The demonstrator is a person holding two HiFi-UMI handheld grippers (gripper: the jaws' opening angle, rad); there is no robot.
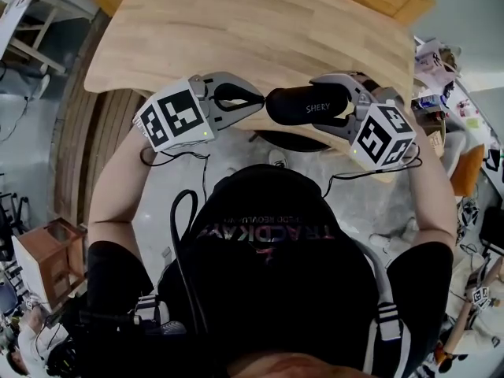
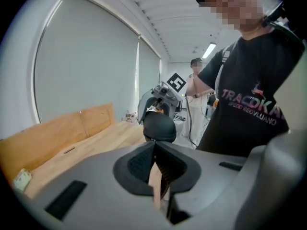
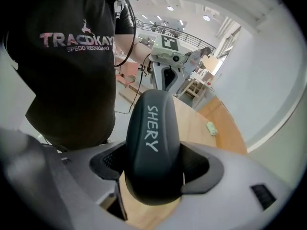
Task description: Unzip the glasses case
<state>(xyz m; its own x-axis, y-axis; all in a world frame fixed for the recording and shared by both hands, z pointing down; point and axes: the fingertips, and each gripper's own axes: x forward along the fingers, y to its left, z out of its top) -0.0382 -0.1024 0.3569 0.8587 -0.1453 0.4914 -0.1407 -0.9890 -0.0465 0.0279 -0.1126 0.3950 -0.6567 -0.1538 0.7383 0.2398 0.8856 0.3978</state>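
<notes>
Black glasses case (image 1: 303, 105) clamped mid-body in the right gripper (image 1: 319, 103) by the table's (image 1: 236, 30) near edge — steadied for the left gripper (image 1: 258, 99), pinched closed at its end.

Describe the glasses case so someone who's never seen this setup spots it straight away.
Start at the wooden table, then its near edge. There the right gripper clamps the glasses case: a black oval pod, the only thing lettered SHERY in white.

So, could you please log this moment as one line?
right tool: clamps black oval glasses case | left tool: shut, by case's end
</notes>
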